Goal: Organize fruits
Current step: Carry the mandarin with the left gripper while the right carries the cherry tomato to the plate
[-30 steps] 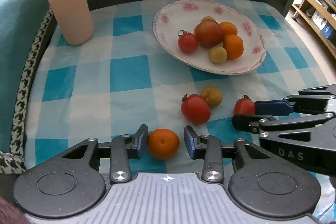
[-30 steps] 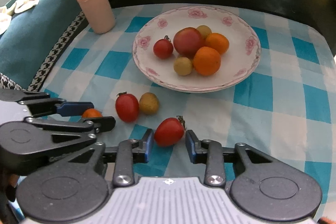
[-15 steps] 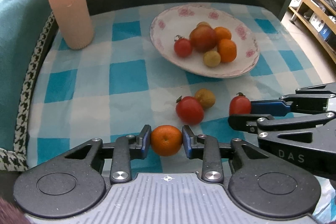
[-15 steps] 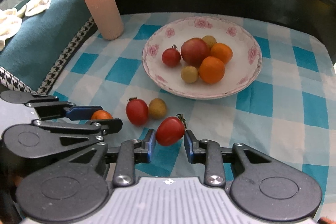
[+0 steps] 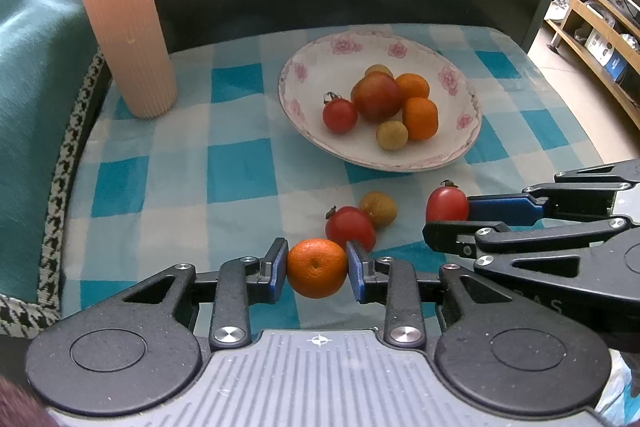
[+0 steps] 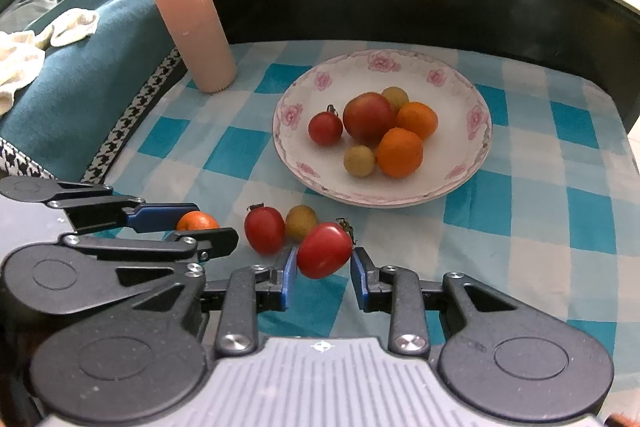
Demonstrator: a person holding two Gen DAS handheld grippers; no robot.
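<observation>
From the left wrist camera, a floral-rimmed plate sat on a blue-and-white checked cloth and held six fruits: a large reddish fruit, two oranges, a cherry tomato and two small yellowish fruits, one half hidden behind the pile. A ribbed peach-coloured cylinder stood upright to the plate's left. The left gripper had its blue pads pressed against both sides of a small orange, which appeared to ride just clear of the cloth, though the angle left that uncertain. Just beyond it, a loose tomato and a brownish-yellow fruit lay touching on the cloth. At right, the right gripper held a red tomato at its tips.

From the right wrist camera, the plate showed the same six fruits bunched at its centre. The right gripper was clamped on the red tomato, jaws only partly drawn in, the stem end pointing up and to the right. The loose tomato and brownish-yellow fruit sat just behind it. At left, the left gripper gripped the small orange, mostly hidden between its fingers.
</observation>
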